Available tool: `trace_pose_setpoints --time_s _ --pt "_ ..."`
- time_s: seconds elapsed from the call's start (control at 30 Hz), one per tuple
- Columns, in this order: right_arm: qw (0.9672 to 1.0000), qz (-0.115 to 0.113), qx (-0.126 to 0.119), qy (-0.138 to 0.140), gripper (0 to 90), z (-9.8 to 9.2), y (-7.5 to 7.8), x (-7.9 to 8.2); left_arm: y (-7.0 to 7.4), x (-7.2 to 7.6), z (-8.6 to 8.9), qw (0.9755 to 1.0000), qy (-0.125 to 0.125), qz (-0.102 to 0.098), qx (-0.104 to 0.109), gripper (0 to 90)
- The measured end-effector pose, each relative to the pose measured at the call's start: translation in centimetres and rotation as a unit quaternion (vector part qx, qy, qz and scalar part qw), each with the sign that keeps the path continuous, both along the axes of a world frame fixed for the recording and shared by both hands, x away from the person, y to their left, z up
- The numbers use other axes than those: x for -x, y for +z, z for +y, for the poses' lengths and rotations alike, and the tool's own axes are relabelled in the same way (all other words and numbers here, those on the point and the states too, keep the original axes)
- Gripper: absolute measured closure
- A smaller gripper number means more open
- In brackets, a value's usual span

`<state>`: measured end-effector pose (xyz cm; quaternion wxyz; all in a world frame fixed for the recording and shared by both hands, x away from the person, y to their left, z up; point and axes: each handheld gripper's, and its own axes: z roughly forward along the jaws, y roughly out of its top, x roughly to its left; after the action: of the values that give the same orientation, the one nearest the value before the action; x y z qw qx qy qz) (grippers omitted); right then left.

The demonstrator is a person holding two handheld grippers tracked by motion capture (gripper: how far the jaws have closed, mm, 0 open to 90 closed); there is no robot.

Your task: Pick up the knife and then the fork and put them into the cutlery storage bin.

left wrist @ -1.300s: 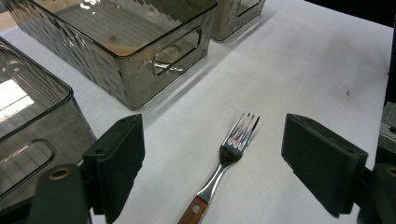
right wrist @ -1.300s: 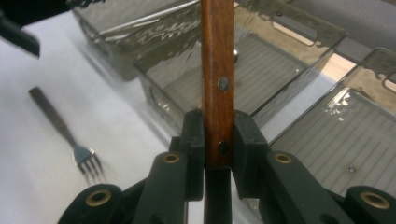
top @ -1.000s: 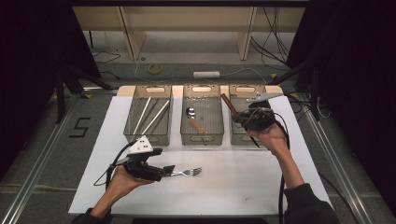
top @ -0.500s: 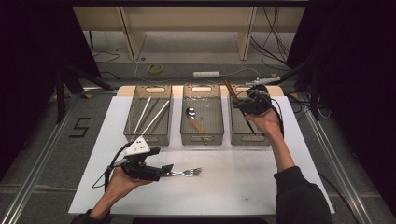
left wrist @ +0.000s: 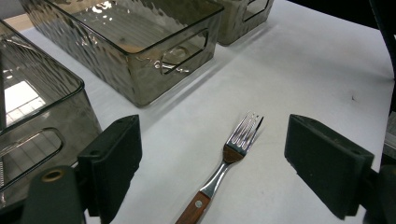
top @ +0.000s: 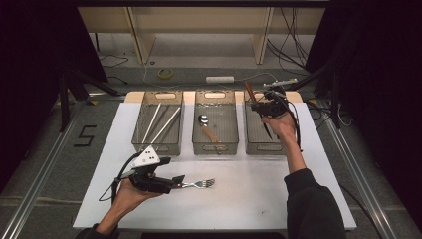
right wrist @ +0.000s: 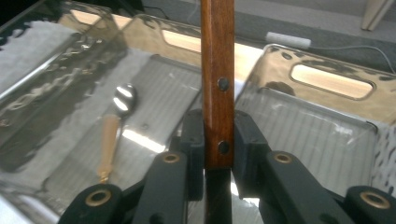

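A fork [top: 200, 184] with a wooden handle lies on the white table top [top: 249, 199], tines pointing right in the high view. My left gripper [top: 178, 181] sits low over it, open. In the left gripper view the fork [left wrist: 231, 149] lies between the wide-apart jaws of the left gripper [left wrist: 219, 140], untouched. My right gripper [top: 266, 105] hovers over the far end of the right bin [top: 263, 148]. The right gripper [right wrist: 218, 135] is shut on a dark wooden utensil handle [right wrist: 217, 70] with two rivets, which stands upright; its working end is hidden.
Three clear bins stand in a row at the back of the white top. The left bin [top: 157, 148] holds long pale sticks [top: 164, 124], and the middle bin [top: 215, 148] holds a spoon [top: 205, 122]. Cables and a tape roll [top: 165, 73] lie beyond.
The right hand has carried the wooden-handled utensil away from the person, toward the far end of the right bin. The left gripper and the fork have not moved.
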<state>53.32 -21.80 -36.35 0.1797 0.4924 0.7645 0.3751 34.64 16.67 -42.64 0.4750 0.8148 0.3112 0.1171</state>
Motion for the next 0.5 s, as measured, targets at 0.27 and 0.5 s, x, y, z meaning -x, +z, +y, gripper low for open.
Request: trace_pose_setpoints --time_s 0.27,0.5 --pt "0.9996 0.011 0.013 -0.023 77.3 -0.2 -1.3 -1.2 -0.1 0.1 -0.2 1.0000 -0.002 0.000 -0.009 18.7" --pt "0.9991 0.020 0.021 -0.031 77.3 -0.1 -2.1 -1.5 -0.1 0.1 -0.2 1.0000 -0.001 0.001 -0.008 18.7"
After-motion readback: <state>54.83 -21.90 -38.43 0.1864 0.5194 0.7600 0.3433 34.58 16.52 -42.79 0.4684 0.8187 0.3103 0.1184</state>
